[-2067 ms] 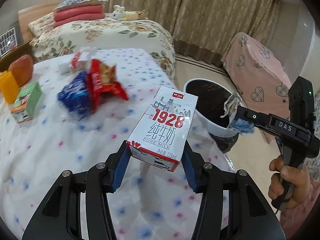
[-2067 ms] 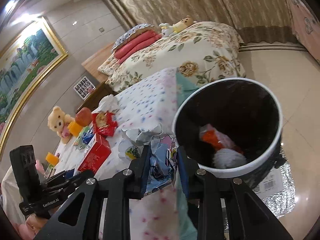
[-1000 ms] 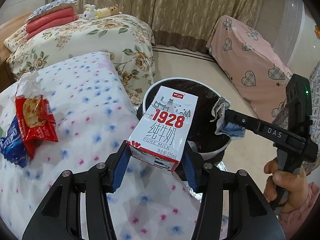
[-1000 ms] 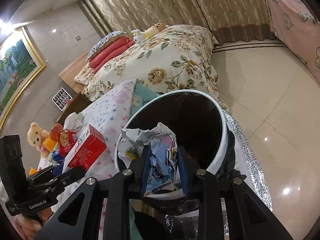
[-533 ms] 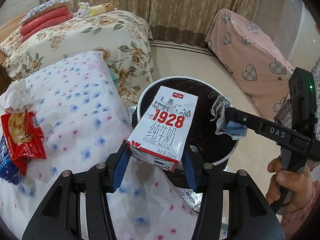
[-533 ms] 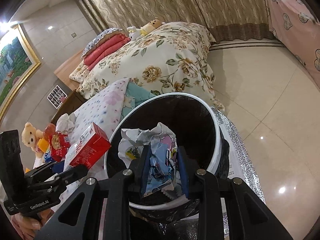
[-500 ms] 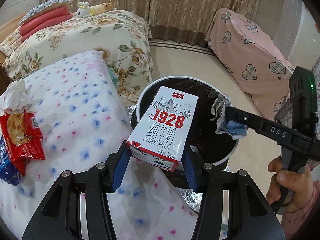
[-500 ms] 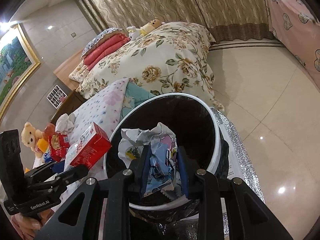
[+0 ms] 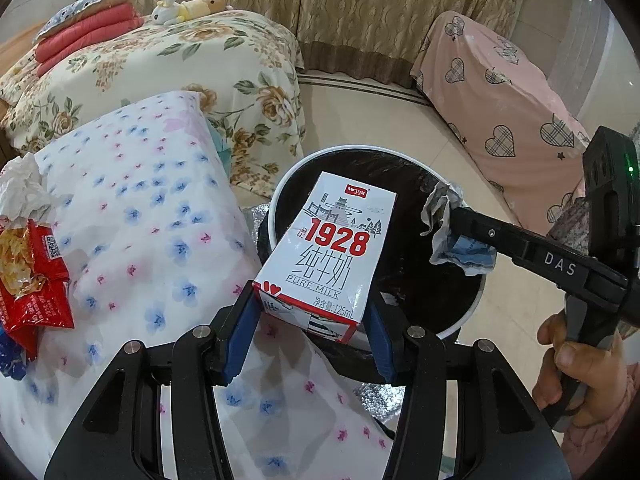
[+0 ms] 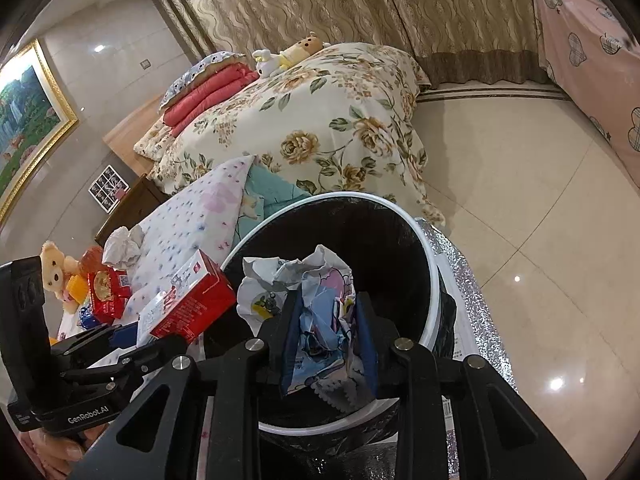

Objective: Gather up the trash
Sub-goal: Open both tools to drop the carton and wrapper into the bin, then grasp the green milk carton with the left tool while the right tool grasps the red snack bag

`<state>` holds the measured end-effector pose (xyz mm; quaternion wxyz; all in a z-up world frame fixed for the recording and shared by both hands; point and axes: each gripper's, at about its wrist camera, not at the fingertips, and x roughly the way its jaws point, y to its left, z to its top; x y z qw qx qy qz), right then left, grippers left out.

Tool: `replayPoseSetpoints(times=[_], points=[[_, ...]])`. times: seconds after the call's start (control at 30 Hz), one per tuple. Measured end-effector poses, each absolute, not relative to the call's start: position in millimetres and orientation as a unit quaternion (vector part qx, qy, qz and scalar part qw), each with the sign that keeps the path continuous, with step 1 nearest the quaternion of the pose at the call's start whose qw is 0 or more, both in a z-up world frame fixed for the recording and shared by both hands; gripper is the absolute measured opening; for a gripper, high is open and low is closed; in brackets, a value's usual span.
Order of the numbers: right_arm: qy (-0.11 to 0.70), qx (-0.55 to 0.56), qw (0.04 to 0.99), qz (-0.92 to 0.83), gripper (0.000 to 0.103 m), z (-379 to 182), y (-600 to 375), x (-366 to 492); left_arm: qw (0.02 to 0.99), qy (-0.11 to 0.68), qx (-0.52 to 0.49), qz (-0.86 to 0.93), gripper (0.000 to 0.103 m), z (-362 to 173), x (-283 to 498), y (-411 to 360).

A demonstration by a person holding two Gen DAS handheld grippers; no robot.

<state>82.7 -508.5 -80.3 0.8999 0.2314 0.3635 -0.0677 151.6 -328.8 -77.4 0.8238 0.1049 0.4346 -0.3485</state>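
My left gripper [image 9: 310, 332] is shut on a white and red "1928" milk carton [image 9: 328, 252] and holds it over the near rim of the trash bin [image 9: 472, 312], a round white-rimmed bin with a black liner. My right gripper [image 10: 330, 320] is shut on a crumpled white and blue wrapper [image 10: 316, 312] and holds it above the bin's opening [image 10: 434, 304]. The right gripper also shows in the left wrist view [image 9: 452, 220] with the wrapper [image 9: 444, 232]. The carton [image 10: 192, 300] and left gripper [image 10: 132, 340] show in the right wrist view.
A table with a flower-dotted cloth [image 9: 140, 208] holds a red snack bag [image 9: 28, 276], a crumpled tissue [image 9: 20, 188] and blue packaging [image 9: 12, 360]. A floral bed [image 9: 180, 64] stands behind. A pink heart-patterned cover [image 9: 500, 92] is at right. The tiled floor [image 10: 520, 200] surrounds the bin.
Both grippers have moved from over the table to over the bin, each still holding its item. In the last half second they barely shifted.
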Motion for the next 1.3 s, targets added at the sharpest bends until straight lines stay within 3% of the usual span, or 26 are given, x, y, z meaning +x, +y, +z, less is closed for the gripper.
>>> replayPoseSetpoints(times=[0.37,0.47,0.6,1.07,1.3], points=[[0.366,0.235,0.898,-0.073,0.032,-82.0,-511.9,83.8,0.821,0.438,0.095,-0.353,0.051,-77.2,154.0,-331.0],[0.363,0.239,0.898,-0.074,0.053,-80.6,-511.7,83.0,0.821,0.441,0.083,-0.353,0.056,-75.6,154.1,-325.2],[0.357,0.245,0.899,-0.073,0.064,-77.7,-510.0,78.5,0.825,0.44,0.061,-0.349,0.06,-72.6,150.1,-309.2],[0.351,0.257,0.9,-0.023,0.087,-67.0,-451.3,78.8,0.847,0.44,-0.011,-0.298,0.066,-76.4,117.3,-205.5],[0.356,0.236,0.904,0.019,0.089,-61.2,-402.2,86.5,0.863,0.44,-0.045,-0.244,0.067,-80.4,115.5,-145.8]])
